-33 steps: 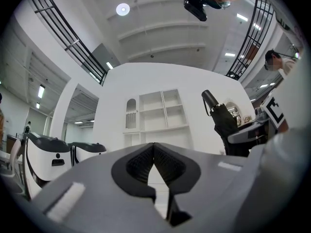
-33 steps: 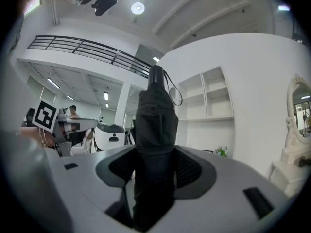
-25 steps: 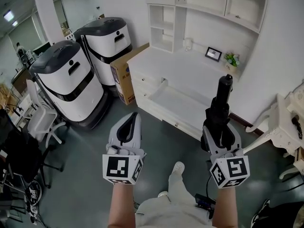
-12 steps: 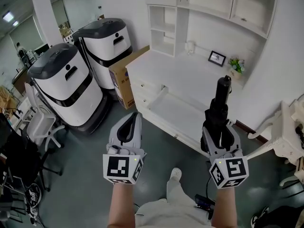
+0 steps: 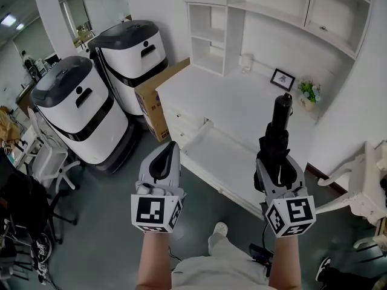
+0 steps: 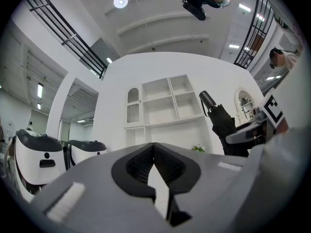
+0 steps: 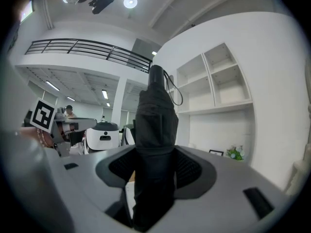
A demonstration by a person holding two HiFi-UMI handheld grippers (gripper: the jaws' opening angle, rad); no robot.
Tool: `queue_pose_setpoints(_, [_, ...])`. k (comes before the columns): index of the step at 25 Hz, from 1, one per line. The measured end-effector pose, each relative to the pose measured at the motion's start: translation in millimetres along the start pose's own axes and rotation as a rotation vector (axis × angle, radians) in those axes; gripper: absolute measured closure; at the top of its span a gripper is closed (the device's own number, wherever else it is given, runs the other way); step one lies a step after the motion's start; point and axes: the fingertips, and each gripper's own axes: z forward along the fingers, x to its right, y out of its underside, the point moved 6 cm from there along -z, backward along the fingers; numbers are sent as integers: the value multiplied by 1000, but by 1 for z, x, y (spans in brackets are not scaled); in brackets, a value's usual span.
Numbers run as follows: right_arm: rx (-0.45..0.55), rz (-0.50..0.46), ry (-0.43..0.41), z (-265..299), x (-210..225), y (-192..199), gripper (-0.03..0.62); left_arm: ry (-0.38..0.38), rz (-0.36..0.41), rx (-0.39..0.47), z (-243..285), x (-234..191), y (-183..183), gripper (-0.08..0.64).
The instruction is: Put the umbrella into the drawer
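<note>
Folded black fabric umbrella (image 5: 275,139) nears the open white drawer (image 5: 225,156)
The right gripper (image 5: 277,165) clamps it upright; the left gripper (image 5: 169,147) is closed, empty; drop-off comes next.

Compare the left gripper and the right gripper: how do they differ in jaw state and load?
The left gripper has its jaws together; the right gripper has them apart. The left gripper holds nothing; the right gripper is clamped on the folded black umbrella. Both are grey and point toward the white desk with its open drawer.
</note>
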Motion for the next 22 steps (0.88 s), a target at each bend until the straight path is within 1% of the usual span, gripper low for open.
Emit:
queue_pose_setpoints(7, [0,14,-26,54,41,-1,356,-19,5,-12,63,-4,5,552])
queue_pose_setpoints(12, [-2,24,-35,82,67,1,356,-28,6,-20,100,-4,10,552])
queue_pose_setpoints(16, [-18,44,-39,102,82,8,356,-21,0,-36,122,-4,20,552])
queue_pose_setpoints(22, [-53,57,-58,119,91,21,356,-38,-8,-63,138,-8,32,552])
